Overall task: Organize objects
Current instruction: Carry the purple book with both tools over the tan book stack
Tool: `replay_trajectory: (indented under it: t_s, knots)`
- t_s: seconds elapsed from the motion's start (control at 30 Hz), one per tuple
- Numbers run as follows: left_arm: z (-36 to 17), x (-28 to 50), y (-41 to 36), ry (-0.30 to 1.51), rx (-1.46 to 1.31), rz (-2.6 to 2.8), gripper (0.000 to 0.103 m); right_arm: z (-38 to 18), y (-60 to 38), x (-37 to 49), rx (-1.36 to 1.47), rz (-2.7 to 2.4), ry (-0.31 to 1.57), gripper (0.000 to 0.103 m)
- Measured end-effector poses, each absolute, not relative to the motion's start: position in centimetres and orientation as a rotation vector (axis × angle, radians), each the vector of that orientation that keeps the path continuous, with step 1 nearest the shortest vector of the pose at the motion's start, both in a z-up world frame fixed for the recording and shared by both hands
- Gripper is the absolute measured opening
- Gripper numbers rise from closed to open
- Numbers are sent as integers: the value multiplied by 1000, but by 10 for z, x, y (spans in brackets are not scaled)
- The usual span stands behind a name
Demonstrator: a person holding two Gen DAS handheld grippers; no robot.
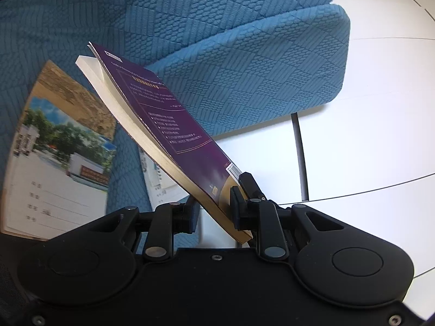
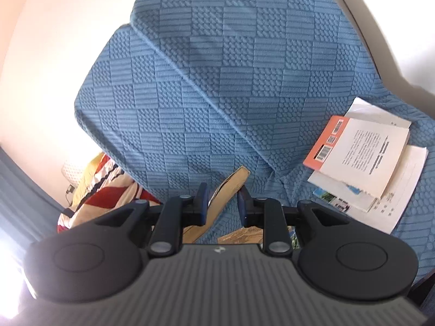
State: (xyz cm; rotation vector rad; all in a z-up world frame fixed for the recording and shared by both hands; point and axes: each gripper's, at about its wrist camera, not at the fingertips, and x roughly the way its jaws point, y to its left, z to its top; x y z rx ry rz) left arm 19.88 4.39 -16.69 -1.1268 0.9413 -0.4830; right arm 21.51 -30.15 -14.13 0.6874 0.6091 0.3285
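My left gripper (image 1: pixel 214 203) is shut on the near corner of a purple paperback book (image 1: pixel 163 114) and holds it tilted above the blue sofa seat (image 1: pixel 244 62). A booklet with a photo cover (image 1: pixel 54 152) lies flat on the seat to the left, and a white sheet (image 1: pixel 160 184) lies under the raised book. My right gripper (image 2: pixel 223 201) is open and empty, with the edge of a yellowish book (image 2: pixel 228 193) seen between its jaws, not gripped. A stack of books topped by an orange-spined book (image 2: pixel 361 154) lies on the sofa at the right.
The blue quilted sofa cover (image 2: pixel 217 81) fills most of both views. White floor tiles (image 1: pixel 367 108) and a black sofa leg (image 1: pixel 300 157) lie right of the sofa. A red, white and yellow striped cloth (image 2: pixel 103 187) sits at the sofa's left end.
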Motion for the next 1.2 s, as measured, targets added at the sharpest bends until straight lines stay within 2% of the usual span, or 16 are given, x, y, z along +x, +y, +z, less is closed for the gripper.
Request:
replay_trajectory:
  t_s: [0.57, 1.2]
  knots:
    - [-235, 189, 78, 1006, -1121, -405, 23, -199, -249, 206, 584, 295, 682, 26]
    - [-285, 173, 86, 1150, -1112, -208, 24, -238, -235, 184, 559, 300, 809, 27]
